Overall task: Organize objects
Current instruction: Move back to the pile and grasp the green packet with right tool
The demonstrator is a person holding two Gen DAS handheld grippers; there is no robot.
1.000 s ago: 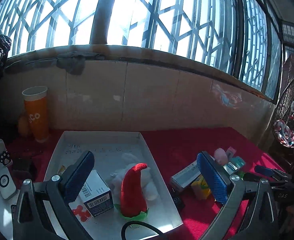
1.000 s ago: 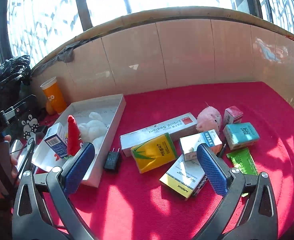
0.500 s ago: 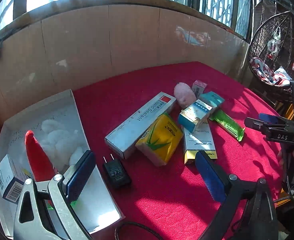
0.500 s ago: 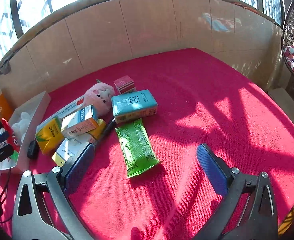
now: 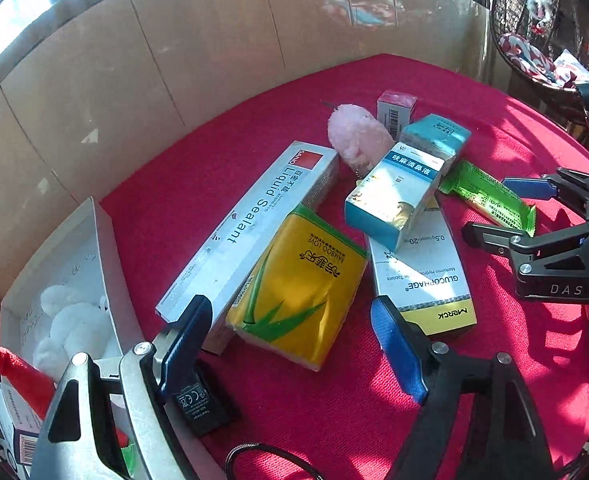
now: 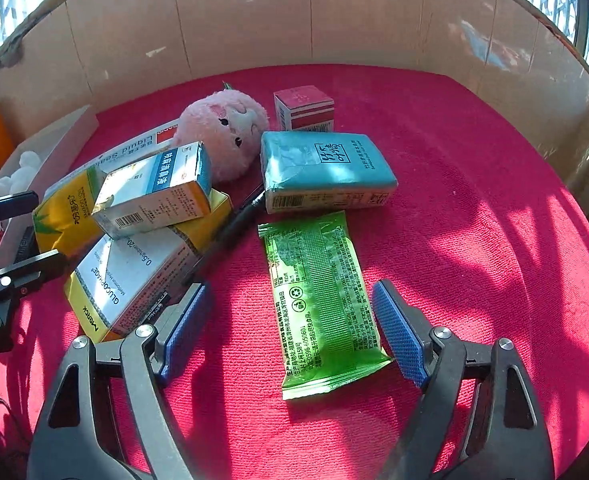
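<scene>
We see a red cloth-covered table carrying everything. At its far left stands a white open cardboard tray holding a white plush toy. A long white "Liquid Sealant" box lies just right of it, touching a yellow plastic-wrapped tissue pack. A white and yellow Glucophage tablet box lies under a smaller blue and white medicine box. Further right we find a teal tissue pack, then a flat green foil snack packet, a pink round plush toy and a small red and white carton.

Our left gripper has just been closing, its blue pads straddling the yellow pack's near end without pressing. Our right gripper has likewise been closing; the green packet lies between its fingers, untouched.
</scene>
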